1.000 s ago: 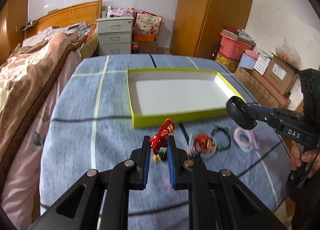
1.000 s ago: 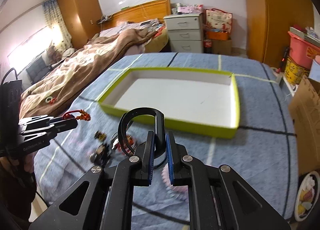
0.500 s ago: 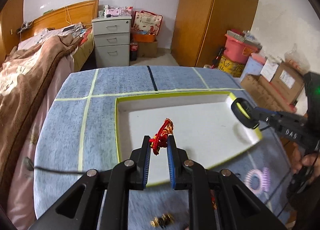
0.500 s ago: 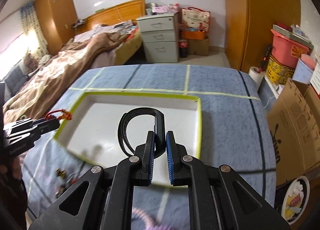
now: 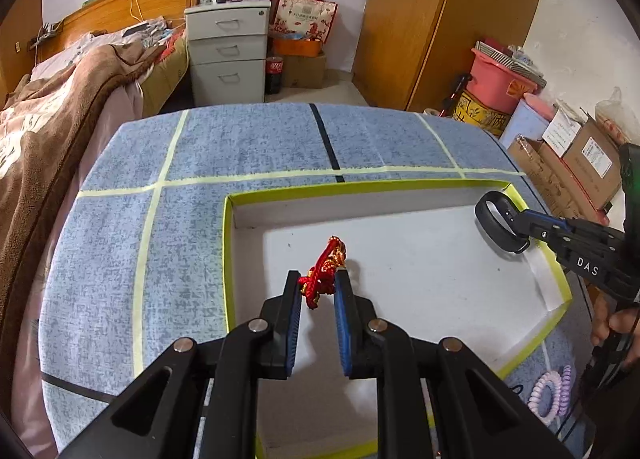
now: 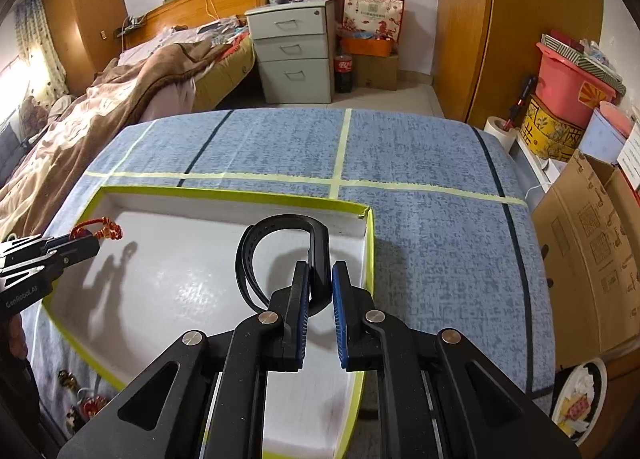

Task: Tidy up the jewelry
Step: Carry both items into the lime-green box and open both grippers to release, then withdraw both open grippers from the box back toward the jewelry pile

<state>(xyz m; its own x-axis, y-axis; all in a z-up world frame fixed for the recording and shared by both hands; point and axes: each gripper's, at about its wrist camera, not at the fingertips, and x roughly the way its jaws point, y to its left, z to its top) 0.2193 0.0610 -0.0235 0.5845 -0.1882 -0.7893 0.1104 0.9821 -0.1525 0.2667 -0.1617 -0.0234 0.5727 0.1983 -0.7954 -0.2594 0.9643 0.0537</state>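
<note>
My left gripper (image 5: 318, 287) is shut on a red and gold knotted bracelet (image 5: 324, 273) and holds it above the left part of a white tray with a lime-green rim (image 5: 228, 259). My right gripper (image 6: 320, 279) is shut on a black wristband (image 6: 280, 235) and holds it above the tray's right far corner (image 6: 370, 243). Each gripper shows in the other's view: the right one with the wristband (image 5: 496, 225), the left one with the bracelet (image 6: 98, 229).
The tray lies on a blue cloth table with yellow tape lines (image 5: 280, 175). A lilac coil hair tie (image 5: 550, 391) and small trinkets (image 6: 86, 407) lie on the cloth near the tray's near side. A bed stands left, boxes right.
Both grippers have moved forward from the pile of jewelry on the cloth to above the tray, each still carrying its piece.
</note>
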